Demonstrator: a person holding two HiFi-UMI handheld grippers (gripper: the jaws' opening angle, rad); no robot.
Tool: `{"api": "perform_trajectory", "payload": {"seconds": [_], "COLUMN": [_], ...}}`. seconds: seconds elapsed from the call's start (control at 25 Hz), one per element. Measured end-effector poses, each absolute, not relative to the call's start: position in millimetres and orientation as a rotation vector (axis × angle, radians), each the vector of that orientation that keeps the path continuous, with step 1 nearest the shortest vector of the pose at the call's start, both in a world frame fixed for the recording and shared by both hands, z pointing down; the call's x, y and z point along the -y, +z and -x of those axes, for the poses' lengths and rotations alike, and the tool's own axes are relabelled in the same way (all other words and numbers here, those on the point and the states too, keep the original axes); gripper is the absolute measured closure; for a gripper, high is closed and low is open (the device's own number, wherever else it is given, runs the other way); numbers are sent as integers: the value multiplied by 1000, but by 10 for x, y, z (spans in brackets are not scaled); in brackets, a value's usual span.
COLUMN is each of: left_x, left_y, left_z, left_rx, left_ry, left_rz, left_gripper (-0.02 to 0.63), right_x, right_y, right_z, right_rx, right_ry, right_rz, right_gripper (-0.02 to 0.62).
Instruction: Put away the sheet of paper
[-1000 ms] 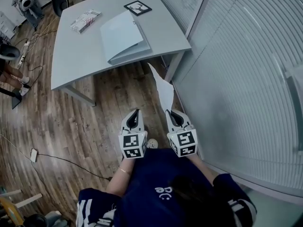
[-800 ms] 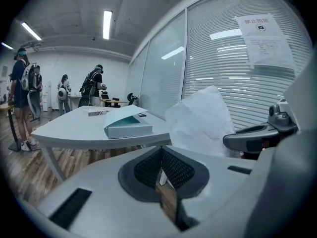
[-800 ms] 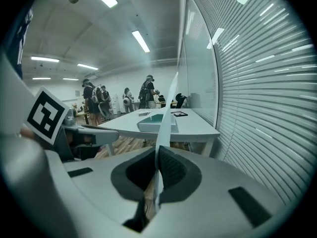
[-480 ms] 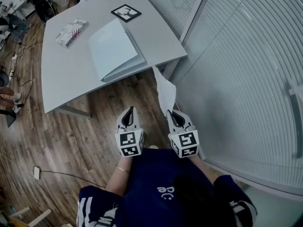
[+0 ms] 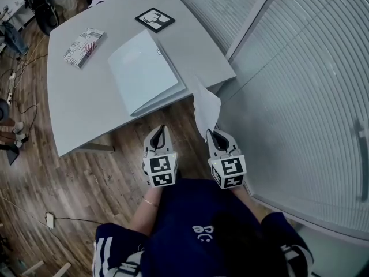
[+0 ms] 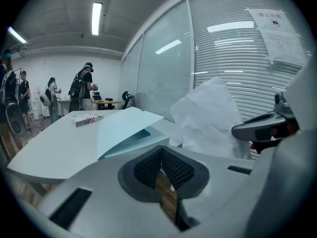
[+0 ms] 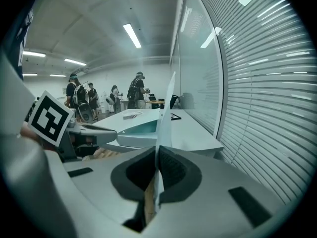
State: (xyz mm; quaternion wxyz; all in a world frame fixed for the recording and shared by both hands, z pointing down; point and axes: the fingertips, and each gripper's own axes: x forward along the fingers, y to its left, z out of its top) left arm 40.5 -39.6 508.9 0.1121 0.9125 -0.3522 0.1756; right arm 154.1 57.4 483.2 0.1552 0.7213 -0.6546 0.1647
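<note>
Holds the sheet in the right gripper, clamped shut on its lower edge, paper standing up and forward from the jaws, a little rumpled. Carries nothing in the left gripper, closed tight on itself and level with the right. Faces the table, with the sheet's top reaching the near edge by the right corner, beside the glass wall. Finds the folder flat on the table near that corner, cover raised slightly along its open side, well apart from the booklet and the card farther back.

Looks like the carry toward the folder, probably the place for putting away, not yet reached.

For a clean finish:
- Bring the right gripper over the table edge high enough to clear the corner with the limp paper.
- Avoid swinging or jerking: likely to crease the paper at the pinch and set it flapping.
- Send the left gripper to the folder first. Either slip its closed tip under the raised cover, or open it and pinch the cover's free edge. Then lift just enough for a gap.
- Lower the sheet nearly flat, lead with the far edge, and slide it in along the inner page rather than pushing down.
- Watch for buckling against the spine or catching on the cover's lip.
- Let go only after getting most of the sheet inside, then draw the right gripper straight back and lower the cover.
</note>
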Motion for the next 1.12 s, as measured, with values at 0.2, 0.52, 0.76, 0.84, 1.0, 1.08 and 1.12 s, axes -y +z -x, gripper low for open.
{"api": "perform_trajectory", "payload": {"seconds": [0.2, 0.52, 0.76, 0.84, 1.0, 1.08, 1.12], "left_x": [705, 922, 1037, 1083, 1221, 1300, 1335], "left_y": [5106, 5069, 5106, 5092, 5078, 5115, 5140], "left_z": [-426, -525, -596, -633, -683, -705, -725], "left_rx": [1014, 941, 984, 1010, 1088, 1111, 1119], "left_ry": [542, 561, 646, 660, 698, 716, 724], "left_rz": [-2688, -2757, -2761, -2766, -2746, -2688, -2653], "left_gripper": [601, 601, 598, 598, 598, 595, 590], "right_x": [-300, 50, 275, 359, 585, 724, 798], "right_y": [4801, 4660, 4566, 4547, 4444, 4370, 4333], "right_z": [-1574, -1668, -1707, -1754, -1852, -1923, -1974], "right_rx": [1840, 1813, 1887, 1921, 2001, 2041, 2063], "right_ry": [471, 457, 459, 461, 442, 434, 432], "right_rz": [-2102, -2167, -2130, -2106, -2030, -1991, -1975], "right_gripper": [586, 586, 586, 586, 586, 586, 586]}}
